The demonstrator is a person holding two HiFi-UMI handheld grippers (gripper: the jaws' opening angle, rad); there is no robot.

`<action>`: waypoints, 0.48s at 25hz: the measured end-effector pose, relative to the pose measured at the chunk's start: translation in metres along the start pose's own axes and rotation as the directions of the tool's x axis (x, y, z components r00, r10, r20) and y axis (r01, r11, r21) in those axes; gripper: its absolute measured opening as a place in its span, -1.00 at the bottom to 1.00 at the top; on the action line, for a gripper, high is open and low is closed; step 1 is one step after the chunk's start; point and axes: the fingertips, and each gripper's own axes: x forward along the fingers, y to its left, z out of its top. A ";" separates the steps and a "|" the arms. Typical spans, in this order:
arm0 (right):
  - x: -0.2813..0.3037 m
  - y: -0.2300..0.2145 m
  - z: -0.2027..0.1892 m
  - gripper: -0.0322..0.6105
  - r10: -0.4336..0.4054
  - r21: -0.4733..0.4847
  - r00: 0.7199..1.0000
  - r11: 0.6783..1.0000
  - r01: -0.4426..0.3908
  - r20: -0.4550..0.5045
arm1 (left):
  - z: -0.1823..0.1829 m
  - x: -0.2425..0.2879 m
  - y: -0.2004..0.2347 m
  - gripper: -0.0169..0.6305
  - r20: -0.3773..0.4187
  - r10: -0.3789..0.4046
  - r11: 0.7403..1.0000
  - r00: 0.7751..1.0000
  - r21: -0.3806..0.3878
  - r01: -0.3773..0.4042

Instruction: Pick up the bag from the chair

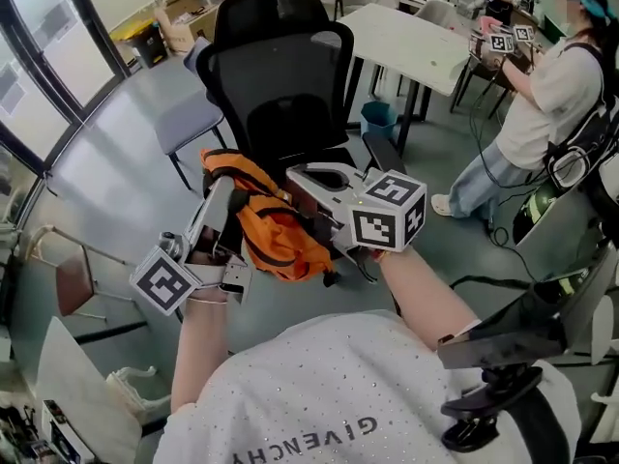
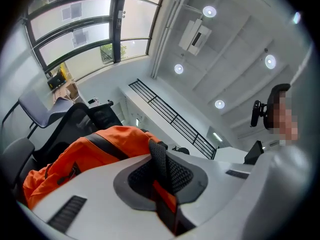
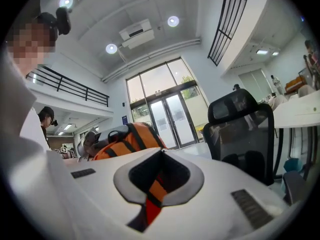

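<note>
The orange bag with black straps (image 1: pixel 276 235) hangs between my two grippers, just in front of the black mesh office chair (image 1: pixel 280 85). My left gripper (image 1: pixel 219 193) grips it from the left. In the left gripper view its jaws (image 2: pixel 160 169) are shut on a black mesh and orange strap, with the bag's body (image 2: pixel 95 149) bulging behind. My right gripper (image 1: pixel 298 180) reaches in from the right. In the right gripper view it (image 3: pixel 159 176) is shut on an orange strap with black edging, with the bag (image 3: pixel 127 139) behind and the chair (image 3: pixel 245 129) to the right.
A white table (image 1: pixel 406 37) stands behind the chair, with a blue bin (image 1: pixel 379 116) under it. A person (image 1: pixel 542 114) stands at the right holding other grippers. A grey chair (image 1: pixel 184 119) sits to the left near the window wall. Cables lie on the floor at the right.
</note>
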 end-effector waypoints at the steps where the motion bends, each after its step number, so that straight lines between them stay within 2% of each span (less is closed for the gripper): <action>1: 0.000 0.017 0.004 -0.90 -0.003 -0.013 1.000 1.000 0.003 0.006 | 0.006 -0.014 -0.010 -0.88 -0.001 -0.002 1.000 1.000 0.005 0.002; 6: 0.025 0.095 0.013 -0.90 -0.051 -0.047 0.999 0.998 0.051 0.007 | 0.058 -0.087 -0.041 -0.88 0.009 -0.034 0.999 0.999 -0.006 0.035; 12: 0.021 0.174 -0.004 -0.90 -0.098 -0.060 0.994 0.993 0.101 0.051 | 0.070 -0.162 -0.082 -0.88 -0.018 -0.096 0.995 0.995 0.000 0.096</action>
